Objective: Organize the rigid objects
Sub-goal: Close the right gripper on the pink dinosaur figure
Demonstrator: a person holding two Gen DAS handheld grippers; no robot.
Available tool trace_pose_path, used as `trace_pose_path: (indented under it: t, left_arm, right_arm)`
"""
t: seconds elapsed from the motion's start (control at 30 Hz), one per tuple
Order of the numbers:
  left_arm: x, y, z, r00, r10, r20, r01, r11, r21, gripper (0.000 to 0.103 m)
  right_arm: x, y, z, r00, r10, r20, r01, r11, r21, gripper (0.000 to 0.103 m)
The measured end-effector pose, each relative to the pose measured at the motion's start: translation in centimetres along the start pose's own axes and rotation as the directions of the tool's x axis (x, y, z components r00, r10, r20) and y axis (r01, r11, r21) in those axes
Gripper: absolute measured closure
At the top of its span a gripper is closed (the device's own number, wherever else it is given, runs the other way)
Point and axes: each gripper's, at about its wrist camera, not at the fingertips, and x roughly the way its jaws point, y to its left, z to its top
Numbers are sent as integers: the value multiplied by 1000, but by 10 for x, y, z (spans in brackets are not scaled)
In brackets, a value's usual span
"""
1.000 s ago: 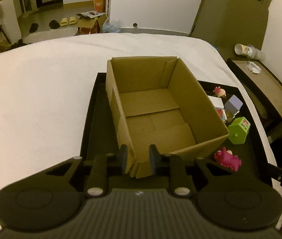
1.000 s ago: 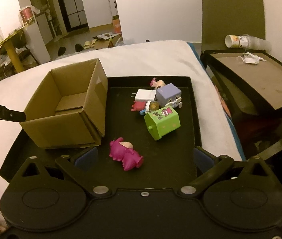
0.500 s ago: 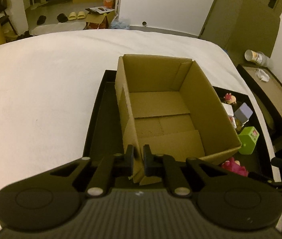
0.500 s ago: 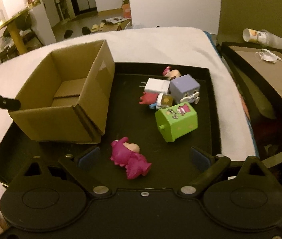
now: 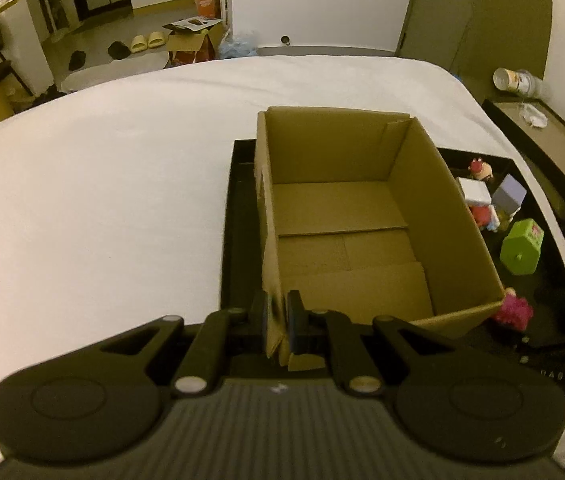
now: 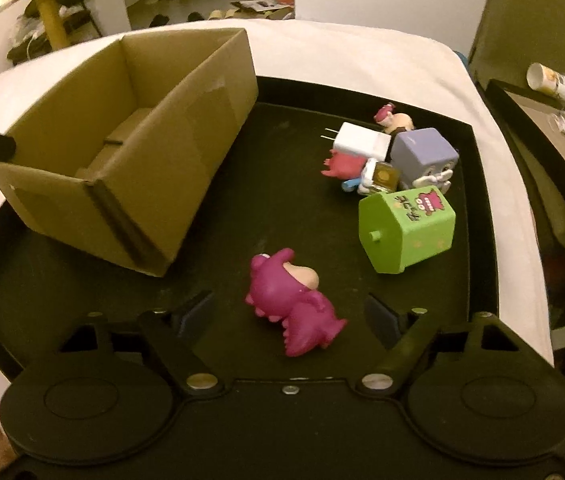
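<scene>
An open, empty cardboard box (image 5: 346,216) stands on the left of a black tray (image 5: 238,208). My left gripper (image 5: 278,316) is shut on the box's near corner wall. In the right wrist view the box (image 6: 130,152) is at the left and a magenta dinosaur figure (image 6: 290,300) lies between the open fingers of my right gripper (image 6: 288,316). A green toy cube (image 6: 406,228), a purple cube (image 6: 424,156), a white charger block (image 6: 362,144) and small pink figures sit at the tray's far right.
The tray (image 6: 282,92) lies on a white bed (image 5: 102,168). A dark side table (image 6: 542,120) with a paper cup (image 6: 550,80) stands to the right. The floor beyond holds slippers and cartons.
My left gripper has closed tighter on the box corner and the box has shifted right in its view. My right gripper has moved forward so the magenta dinosaur now lies between its fingers.
</scene>
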Motion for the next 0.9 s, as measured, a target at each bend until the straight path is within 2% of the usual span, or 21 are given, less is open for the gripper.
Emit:
trace_pose_path:
  t: [0.43,0.7,0.83,0.9]
  left_arm:
    - [5,11,5,999,33,-36,-34,999,-14,94]
    - [18,8,1,998,60,-32,-62,995,-76,94]
    - [18,10,-3,997,67,-26,-69,994,-86,94]
    - [16,12,-4,997,68,-22,-70,994,-88,94]
  right_arm:
    - [8,4,13,999,1,-53,-6,996,-85,34]
    - [19,9,20,992,-17,-126,1,992,-129,51]
    - [22,12,17,988,-29,-152,9,991,-133,69]
    - [21,12,17,988,-30,-149,10,992,-129,69]
